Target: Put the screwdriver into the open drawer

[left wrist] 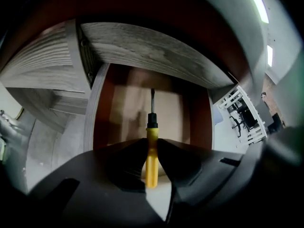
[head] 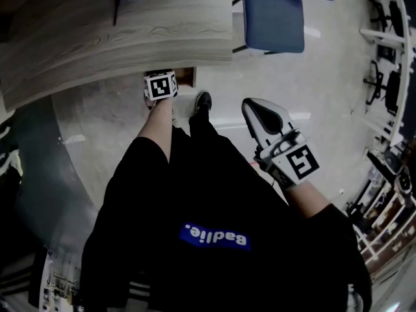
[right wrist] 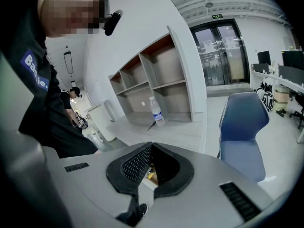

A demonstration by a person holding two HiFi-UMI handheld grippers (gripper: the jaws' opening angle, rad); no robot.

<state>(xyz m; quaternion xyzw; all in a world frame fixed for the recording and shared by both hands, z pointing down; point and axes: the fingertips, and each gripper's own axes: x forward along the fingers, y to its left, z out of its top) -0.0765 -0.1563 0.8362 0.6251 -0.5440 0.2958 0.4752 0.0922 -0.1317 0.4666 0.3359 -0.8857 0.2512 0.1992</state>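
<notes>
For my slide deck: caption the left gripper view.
Left gripper clamps a yellow-handled screwdriver, tip aimed into the open drawer.

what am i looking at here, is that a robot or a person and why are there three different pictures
No robot: a person in a black shirt holds a two-jaw gripper in each hand. The head view looks down from a camera on the person's head; the other two come from cameras riding on each gripper. The left gripper is clamped on a yellow-handled screwdriver, tip pointing into the open drawer under the wooden desk. The right gripper is held aside, jaws together on nothing. On the desk stands a water bottle; a blue chair is beside the desk.
</notes>
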